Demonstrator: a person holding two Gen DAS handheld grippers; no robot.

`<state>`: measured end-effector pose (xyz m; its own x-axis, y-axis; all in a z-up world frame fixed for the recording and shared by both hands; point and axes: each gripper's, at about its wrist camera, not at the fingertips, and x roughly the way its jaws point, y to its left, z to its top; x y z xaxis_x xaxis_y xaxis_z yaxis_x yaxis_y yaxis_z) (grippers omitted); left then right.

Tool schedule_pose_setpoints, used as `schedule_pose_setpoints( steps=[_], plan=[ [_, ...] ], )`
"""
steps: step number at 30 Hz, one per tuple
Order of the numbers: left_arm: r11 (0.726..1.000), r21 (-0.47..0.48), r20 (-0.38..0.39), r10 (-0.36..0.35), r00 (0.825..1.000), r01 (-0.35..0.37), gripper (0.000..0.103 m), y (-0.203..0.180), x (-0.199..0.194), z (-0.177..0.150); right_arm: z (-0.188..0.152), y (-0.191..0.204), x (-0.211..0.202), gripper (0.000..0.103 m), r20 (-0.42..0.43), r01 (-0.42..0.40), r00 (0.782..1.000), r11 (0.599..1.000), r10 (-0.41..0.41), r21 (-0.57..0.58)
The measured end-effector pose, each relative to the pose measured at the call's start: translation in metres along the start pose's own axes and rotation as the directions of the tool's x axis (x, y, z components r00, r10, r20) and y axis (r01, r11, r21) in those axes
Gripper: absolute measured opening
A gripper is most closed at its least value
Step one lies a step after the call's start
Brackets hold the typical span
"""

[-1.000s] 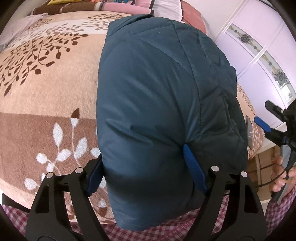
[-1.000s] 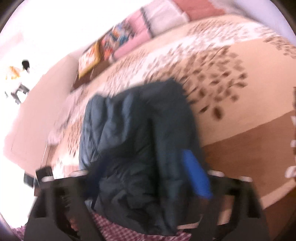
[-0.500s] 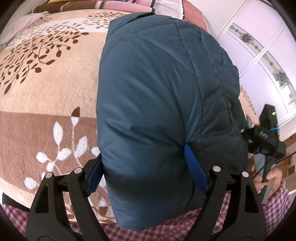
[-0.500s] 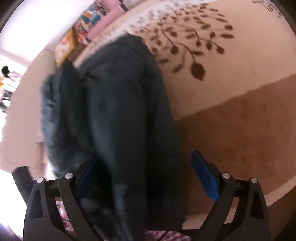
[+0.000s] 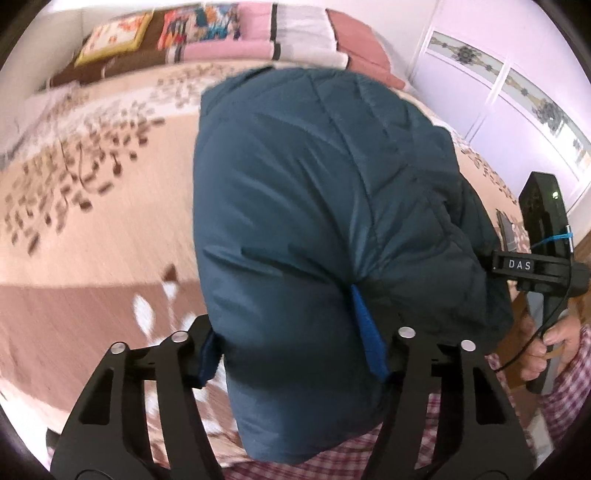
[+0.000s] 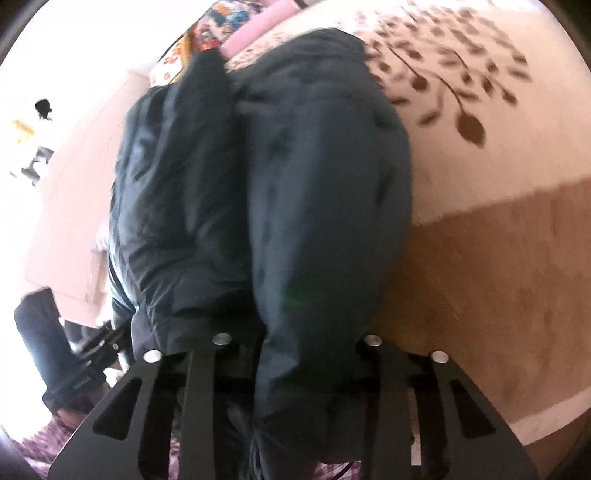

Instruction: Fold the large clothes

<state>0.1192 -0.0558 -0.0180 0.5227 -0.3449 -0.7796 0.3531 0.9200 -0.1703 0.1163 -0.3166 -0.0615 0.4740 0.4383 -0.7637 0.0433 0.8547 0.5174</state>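
Folded blue puffer jacket (image 5: 314,206) on bed (image 5: 85,236), near edge; long axis runs away toward pillows; left gripper (image 5: 291,354) clamps near-end bulk; right gripper (image 6: 295,365) straddles same end, fingertips hidden, grip unclear; both equally near.

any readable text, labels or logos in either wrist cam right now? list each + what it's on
"DAS": white letters on a black bar of the right gripper, seen at the right edge of the left wrist view.
Colourful cushions at the head of the bed: printed patterns only, too blurred to tell whether they carry text.
Blue jacket: no label or logo visible.
Right wrist view: nothing readable; motion-blurred.
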Motion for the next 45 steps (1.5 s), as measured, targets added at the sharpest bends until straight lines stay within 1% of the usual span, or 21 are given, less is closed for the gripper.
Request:
schedule_pose_setpoints(
  steps=[3, 5, 7, 9, 12, 15, 18, 21, 24, 30, 32, 34, 35, 36, 38, 41, 45],
  plan=[
    [0.999, 0.010, 0.037, 0.032, 0.999, -0.033, 0.059, 0.014, -0.007, 0.010, 0.004, 0.022, 0.007, 0.028, 0.027, 0.018, 1.000, 0.999, -0.016, -0.047],
    [0.998, -0.001, 0.059, 0.061, 0.996, -0.061, 0.058, 0.032, -0.010, 0.020, 0.009, 0.039, 0.014, 0.027, 0.042, 0.025, 0.999, 0.997, -0.022, -0.070],
    [0.996, -0.020, 0.080, 0.087, 0.993, -0.085, 0.058, 0.050, -0.013, 0.027, 0.019, 0.061, 0.029, 0.027, 0.040, 0.026, 0.999, 0.995, -0.022, -0.099],
    [0.992, -0.033, 0.098, 0.124, 0.988, -0.121, 0.058, 0.074, -0.015, 0.034, 0.024, 0.072, 0.037, 0.027, 0.033, 0.026, 0.999, 0.991, -0.022, -0.132],
    [0.986, -0.056, 0.111, 0.165, 0.980, -0.159, 0.057, 0.106, -0.018, 0.039, 0.034, 0.103, 0.061, 0.027, 0.020, 0.037, 0.999, 0.980, -0.034, -0.195],
    [0.979, -0.088, 0.108, 0.191, 0.976, -0.182, 0.057, 0.132, -0.017, 0.040, 0.035, 0.127, 0.083, 0.027, 0.003, 0.049, 0.999, 0.968, -0.049, -0.245],
    [0.978, -0.112, 0.102, 0.187, 0.977, -0.175, 0.058, 0.149, -0.012, 0.034, 0.035, 0.142, 0.096, 0.027, -0.008, 0.073, 0.997, 0.955, -0.079, -0.286],
    [0.980, -0.118, 0.112, 0.175, 0.978, -0.162, 0.059, 0.151, -0.010, 0.026, 0.028, 0.145, 0.099, 0.027, -0.005, 0.104, 0.994, 0.948, -0.110, -0.301],
    [0.979, -0.117, 0.123, 0.183, 0.975, -0.168, 0.061, 0.145, -0.011, 0.023, 0.027, 0.137, 0.102, 0.027, -0.012, 0.100, 0.994, 0.958, -0.107, -0.268],
    [0.967, -0.144, 0.117, 0.229, 0.966, -0.211, 0.071, 0.143, -0.018, 0.022, 0.037, 0.136, 0.105, 0.031, -0.013, 0.121, 0.992, 0.967, -0.128, -0.223],
    [0.963, -0.150, 0.118, 0.243, 0.963, -0.225, 0.073, 0.144, -0.020, 0.022, 0.036, 0.135, 0.104, 0.039, -0.018, 0.125, 0.991, 0.969, -0.132, -0.213],
    [0.962, -0.153, 0.120, 0.246, 0.962, -0.227, 0.075, 0.142, -0.026, 0.021, 0.040, 0.131, 0.103, 0.044, -0.038, 0.124, 0.991, 0.977, -0.132, -0.175],
    [0.962, -0.157, 0.121, 0.243, 0.963, -0.223, 0.076, 0.141, -0.029, 0.020, 0.041, 0.129, 0.101, 0.047, -0.043, 0.123, 0.990, 0.979, -0.131, -0.160],
    [0.964, -0.163, 0.122, 0.233, 0.965, -0.212, 0.077, 0.139, -0.034, 0.019, 0.041, 0.128, 0.100, 0.049, -0.048, 0.126, 0.990, 0.982, -0.134, -0.143],
    [0.966, -0.170, 0.125, 0.218, 0.968, -0.196, 0.078, 0.137, -0.042, 0.018, 0.042, 0.127, 0.095, 0.057, -0.046, 0.137, 0.989, 0.982, -0.143, -0.127],
    [0.968, -0.175, 0.134, 0.207, 0.969, -0.182, 0.079, 0.134, -0.054, 0.017, 0.039, 0.128, 0.081, 0.063, -0.025, 0.137, 0.990, 0.983, -0.141, -0.122],
    [0.966, -0.203, 0.127, 0.187, 0.974, -0.159, 0.080, 0.134, -0.070, 0.015, 0.029, 0.134, 0.057, 0.066, 0.011, 0.153, 0.988, 0.980, -0.153, -0.131]
  ],
)
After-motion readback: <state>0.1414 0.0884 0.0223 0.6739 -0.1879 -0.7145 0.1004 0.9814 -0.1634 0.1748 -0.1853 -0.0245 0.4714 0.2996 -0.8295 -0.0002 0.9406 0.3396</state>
